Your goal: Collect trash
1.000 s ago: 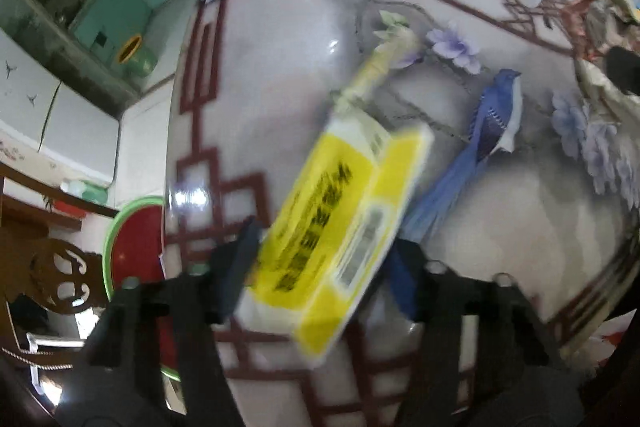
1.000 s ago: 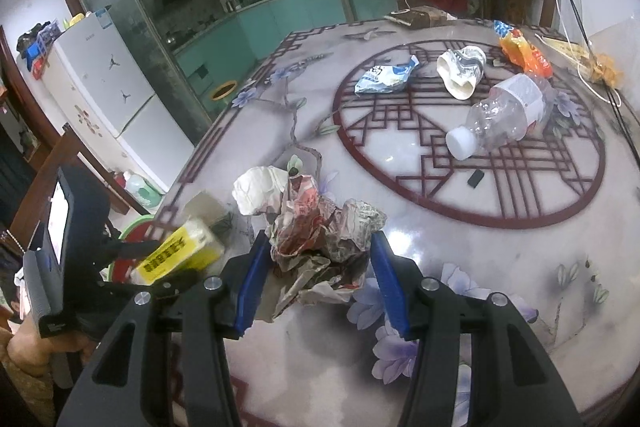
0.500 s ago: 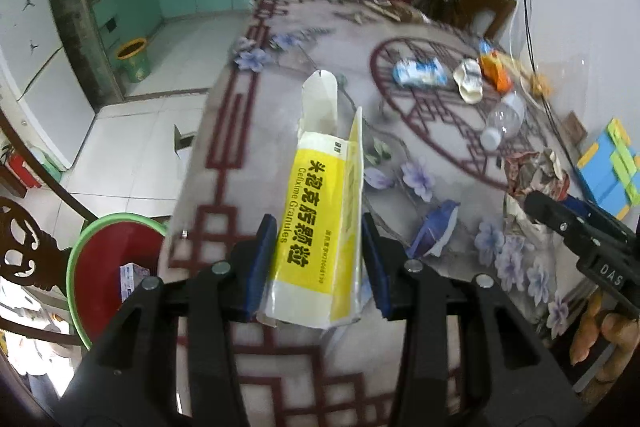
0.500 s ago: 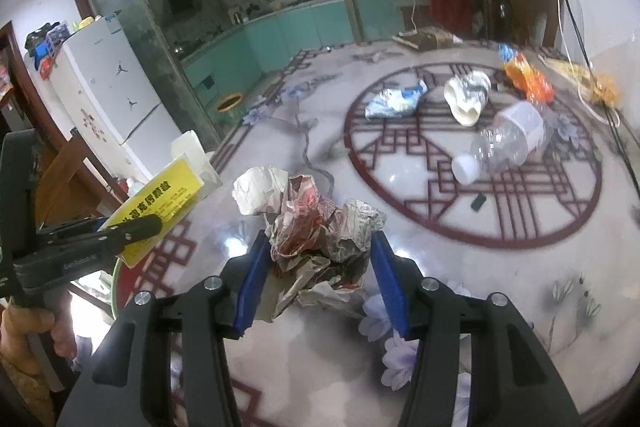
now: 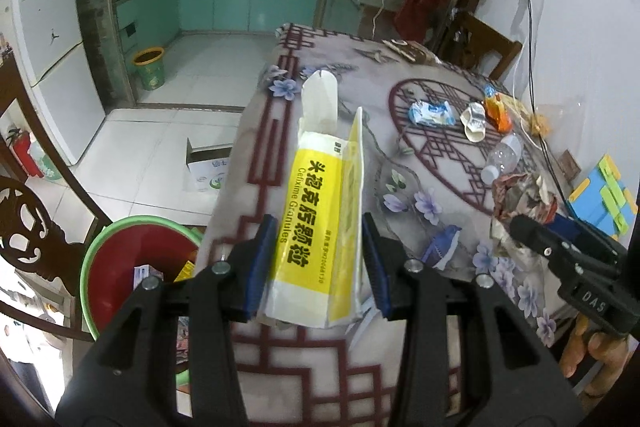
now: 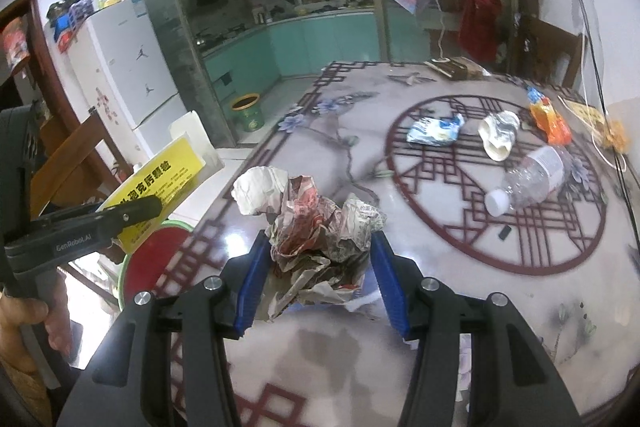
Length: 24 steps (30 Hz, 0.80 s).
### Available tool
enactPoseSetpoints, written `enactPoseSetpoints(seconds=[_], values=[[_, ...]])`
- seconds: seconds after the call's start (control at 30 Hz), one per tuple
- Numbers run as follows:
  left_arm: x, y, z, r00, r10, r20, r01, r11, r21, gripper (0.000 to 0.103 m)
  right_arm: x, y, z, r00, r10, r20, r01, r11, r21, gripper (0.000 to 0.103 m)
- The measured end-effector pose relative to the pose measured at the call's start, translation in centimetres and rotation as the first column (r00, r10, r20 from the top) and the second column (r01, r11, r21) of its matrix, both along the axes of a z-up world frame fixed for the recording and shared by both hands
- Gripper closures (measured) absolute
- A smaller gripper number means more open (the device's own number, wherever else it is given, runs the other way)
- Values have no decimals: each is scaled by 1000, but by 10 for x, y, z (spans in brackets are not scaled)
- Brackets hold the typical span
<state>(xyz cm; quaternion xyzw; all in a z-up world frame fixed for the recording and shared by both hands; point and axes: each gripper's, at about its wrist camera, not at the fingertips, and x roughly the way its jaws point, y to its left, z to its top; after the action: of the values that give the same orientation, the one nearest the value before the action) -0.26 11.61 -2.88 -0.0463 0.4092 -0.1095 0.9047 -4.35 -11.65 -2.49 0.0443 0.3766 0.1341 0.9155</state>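
The left gripper has closed further on the yellow medicine box, now upright between its fingers and lifted off the table. The right gripper clamps crumpled paper. Both items are ready for the red bin, left of the left fingers.

Your red basin sits half behind the table edge — its contents too small to read, chair cropped.
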Motion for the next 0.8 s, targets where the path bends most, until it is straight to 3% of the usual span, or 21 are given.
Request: enactPoseSetpoints(seconds=[0.4, 0.8], values=[[-9, 56, 3, 993, 113, 17, -111, 992, -63, 62, 4, 63, 3, 994, 113, 5, -112, 993, -30, 53], [-14, 117, -2, 959, 282, 20, -281, 959, -30, 62, 12, 140, -13, 969, 244, -25, -244, 970, 1, 53]])
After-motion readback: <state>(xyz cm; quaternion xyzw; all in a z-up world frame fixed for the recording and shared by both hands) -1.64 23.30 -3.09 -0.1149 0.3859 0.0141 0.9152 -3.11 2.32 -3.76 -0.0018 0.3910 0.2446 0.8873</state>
